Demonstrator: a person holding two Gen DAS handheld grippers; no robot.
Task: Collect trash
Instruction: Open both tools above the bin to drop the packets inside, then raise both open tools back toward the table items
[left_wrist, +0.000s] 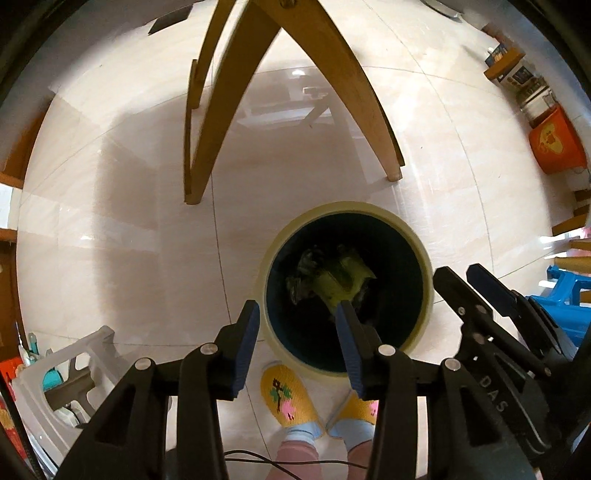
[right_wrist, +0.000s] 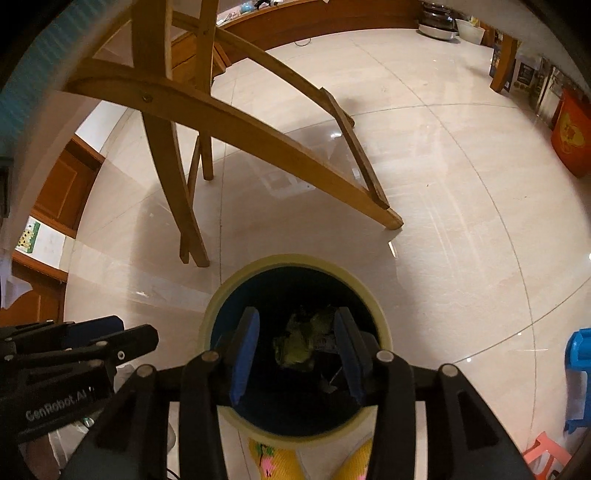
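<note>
Spread tongs (right_wrist: 291, 354) above bin rim (right_wrist: 218, 295), trash (right_wrist: 299, 343) inside

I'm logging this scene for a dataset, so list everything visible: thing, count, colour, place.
trash bin: one, pale yellow rim, dark inside, on the floor below both grippers
crumpled trash: yellow-green and dark pieces, count unclear, at the bin's bottom
wooden chair legs: several, brown, beyond the bin
floor: glossy cream tiles
orange bucket: one, far right by the wall
blue stool: one, right edge
white plastic stool: one, lower left
slippers: two, yellow with pink pattern, just short of the bin
left gripper: black, blue pads, open, empty
right gripper: black, blue pads, open above the bin, empty
</note>
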